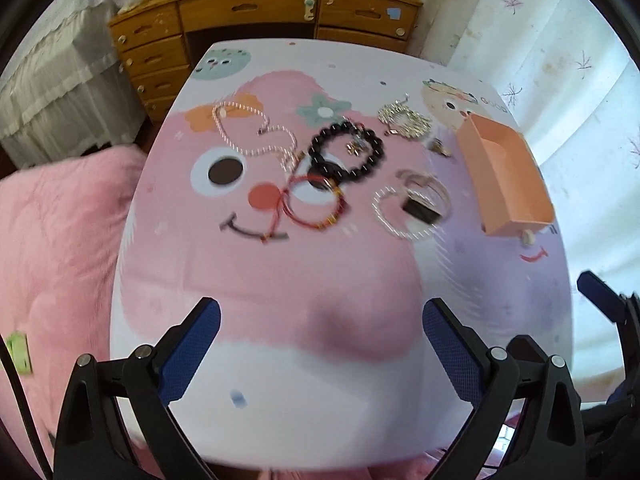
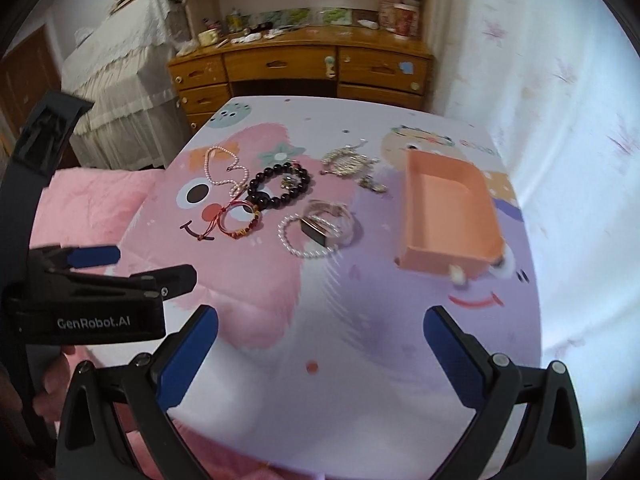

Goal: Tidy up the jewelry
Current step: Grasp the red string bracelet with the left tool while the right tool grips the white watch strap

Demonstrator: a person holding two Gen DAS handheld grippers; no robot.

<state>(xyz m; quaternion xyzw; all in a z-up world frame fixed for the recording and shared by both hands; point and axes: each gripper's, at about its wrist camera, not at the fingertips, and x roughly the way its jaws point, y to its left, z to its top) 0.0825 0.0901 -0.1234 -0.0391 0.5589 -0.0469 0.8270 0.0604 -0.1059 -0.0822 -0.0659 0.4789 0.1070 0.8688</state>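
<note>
Both the left claw (image 1: 320,344) and right claw (image 2: 320,350) hang wide and empty over the cartoon-printed desk (image 1: 280,360). Mid-desk lies light, limp jewelry; the stiffer black bead bracelet (image 1: 346,154) probably grips best across its rim. An orange box (image 2: 452,216) waits right; a wooden dresser (image 2: 304,66) stands beyond.

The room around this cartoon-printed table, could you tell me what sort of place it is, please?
Most likely a bedroom: a pink quilted bed cover lies beside the table, with a wooden drawered desk and floral curtain behind.
</note>
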